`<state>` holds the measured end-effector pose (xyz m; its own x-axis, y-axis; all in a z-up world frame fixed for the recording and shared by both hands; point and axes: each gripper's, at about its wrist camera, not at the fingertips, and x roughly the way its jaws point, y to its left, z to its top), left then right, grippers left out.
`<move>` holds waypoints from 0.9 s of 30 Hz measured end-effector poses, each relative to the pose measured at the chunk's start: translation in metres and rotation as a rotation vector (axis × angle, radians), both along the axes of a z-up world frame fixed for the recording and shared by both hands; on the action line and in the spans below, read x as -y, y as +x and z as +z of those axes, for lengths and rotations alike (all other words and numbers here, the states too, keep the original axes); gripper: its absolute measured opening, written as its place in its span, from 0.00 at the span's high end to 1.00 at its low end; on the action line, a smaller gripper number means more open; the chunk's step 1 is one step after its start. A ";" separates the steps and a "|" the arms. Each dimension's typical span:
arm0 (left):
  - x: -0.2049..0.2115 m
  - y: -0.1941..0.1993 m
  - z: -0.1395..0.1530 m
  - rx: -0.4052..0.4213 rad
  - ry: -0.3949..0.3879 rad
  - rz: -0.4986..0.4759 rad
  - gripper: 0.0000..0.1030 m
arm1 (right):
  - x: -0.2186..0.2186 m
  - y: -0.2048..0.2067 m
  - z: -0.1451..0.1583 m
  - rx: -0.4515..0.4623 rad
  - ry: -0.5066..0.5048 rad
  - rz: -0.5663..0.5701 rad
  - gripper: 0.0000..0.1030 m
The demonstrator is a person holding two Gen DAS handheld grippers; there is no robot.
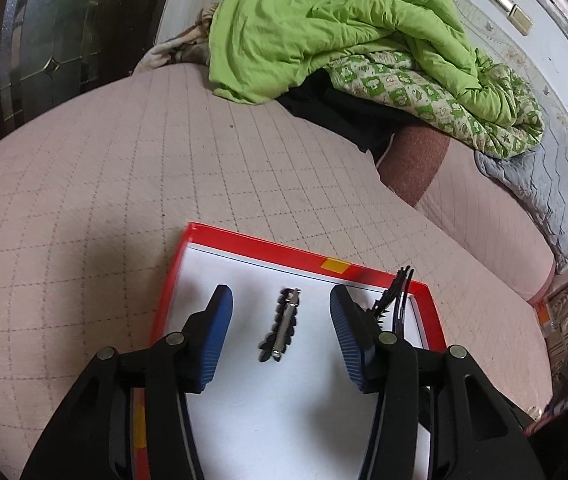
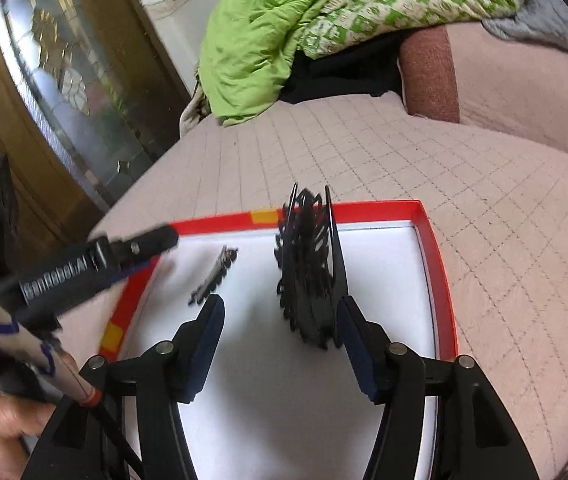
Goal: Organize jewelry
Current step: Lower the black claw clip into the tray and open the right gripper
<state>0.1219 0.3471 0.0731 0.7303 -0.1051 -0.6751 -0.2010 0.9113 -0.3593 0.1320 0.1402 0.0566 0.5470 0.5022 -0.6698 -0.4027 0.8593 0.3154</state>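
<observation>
So there's a shallow red box lid [image 1: 252, 243] with a white inside sitting on a bed with a pinkish quilted cover [image 1: 84, 184], and both grippers are hanging over it. The left gripper [image 1: 282, 320] has its jaws spread apart with nothing in them, and a small black barrette with a silver metal clasp [image 1: 282, 328] lies flat on the white floor of the box right between the 2 blue pads, not touched by either. The right gripper [image 2: 280, 344] is parted too, and the big black claw clip [image 2: 312, 276] stands up on its edge between its fingers, closer to the right-hand one; looks just beside that pad rather than squeezed, though I can't say for sure whether it brushes it. From the left camera that same claw clip pokes up near the box's far right corner, partly behind the gripper finger. From the right camera you can also see the left tool coming in over the box's left rim, plus a bit of a hand [image 2: 0, 424] low on the left. A crumpled lime green duvet [image 1: 324, 28] is piled at the far end of the bed.
</observation>
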 end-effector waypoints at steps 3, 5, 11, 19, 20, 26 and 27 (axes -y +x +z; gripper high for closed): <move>-0.002 -0.004 0.002 0.000 -0.005 0.005 0.51 | -0.006 -0.016 0.005 0.073 -0.072 0.012 0.39; -0.001 -0.007 0.005 0.004 0.000 0.001 0.51 | -0.007 -0.027 0.007 0.103 -0.093 0.015 0.39; 0.011 -0.020 0.016 0.031 0.033 -0.021 0.51 | 0.008 -0.064 0.005 0.084 -0.060 -0.001 0.39; 0.058 -0.050 0.033 0.089 0.065 -0.133 0.51 | 0.065 -0.124 0.019 0.088 0.027 -0.094 0.38; 0.066 -0.055 0.035 0.096 0.070 -0.148 0.51 | 0.075 -0.130 0.024 0.094 0.035 -0.108 0.34; 0.133 -0.087 0.041 0.133 0.100 -0.289 0.43 | 0.154 -0.164 0.037 0.110 0.052 -0.210 0.32; 0.144 -0.092 0.039 0.133 0.098 -0.314 0.43 | 0.167 -0.169 0.038 0.115 0.054 -0.231 0.32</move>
<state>0.0300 0.2028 0.1123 0.7545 -0.2782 -0.5945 0.1372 0.9526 -0.2716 -0.0366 -0.0266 0.0944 0.7220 0.3889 -0.5723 -0.2338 0.9155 0.3273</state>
